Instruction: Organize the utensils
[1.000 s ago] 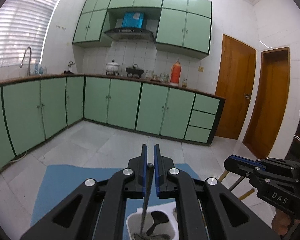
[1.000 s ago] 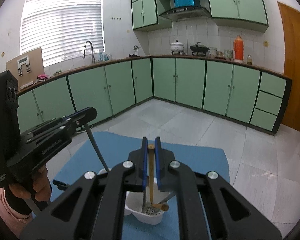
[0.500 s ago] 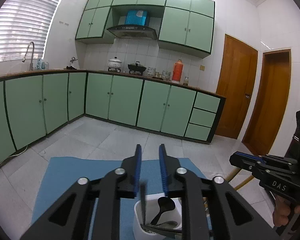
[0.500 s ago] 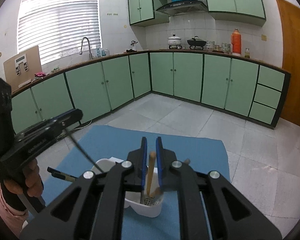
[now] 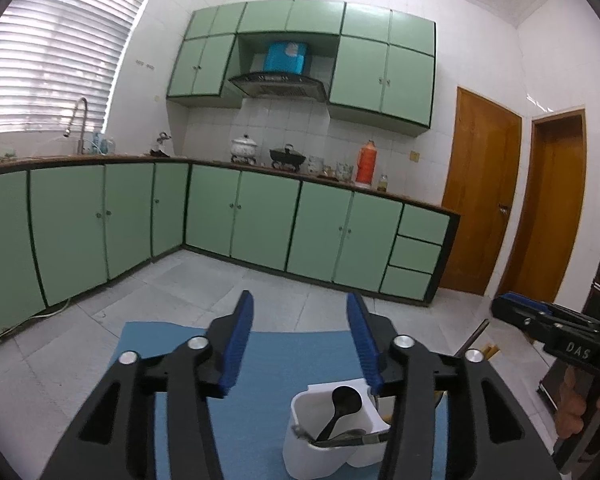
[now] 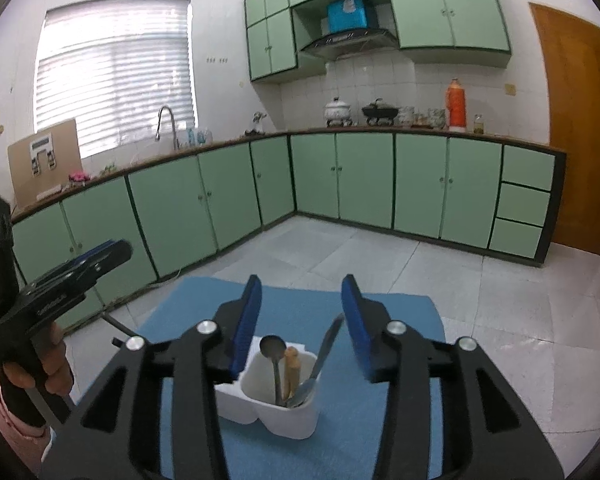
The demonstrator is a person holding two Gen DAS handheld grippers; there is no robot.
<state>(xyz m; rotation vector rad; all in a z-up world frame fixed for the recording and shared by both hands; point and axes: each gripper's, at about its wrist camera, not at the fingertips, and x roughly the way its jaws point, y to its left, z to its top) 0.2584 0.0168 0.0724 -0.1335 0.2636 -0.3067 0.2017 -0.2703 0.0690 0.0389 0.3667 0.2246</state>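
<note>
A white utensil holder (image 5: 332, 436) stands on the blue mat (image 5: 284, 360). It also shows in the right wrist view (image 6: 276, 404). In it are a black spoon (image 5: 340, 404), a metal spoon (image 6: 274, 354), a wooden handle (image 6: 291, 372) and a metal utensil (image 6: 324, 350) leaning right. My left gripper (image 5: 300, 336) is open and empty above and behind the holder. My right gripper (image 6: 300, 312) is open and empty above the holder. Each gripper shows from the side in the other's view: the right one (image 5: 548, 328) and the left one (image 6: 68, 280).
Green floor cabinets (image 6: 380, 184) line the back and left walls, with a sink tap (image 6: 166, 124) and pots on the counter. Two wooden doors (image 5: 480, 200) are at the right. Grey floor tiles (image 6: 500, 280) surround the mat (image 6: 380, 308).
Both grippers have opened and let go of the utensils they held. The metal utensil and the wooden handle now rest in the holder. Both grippers have drawn back a little.
</note>
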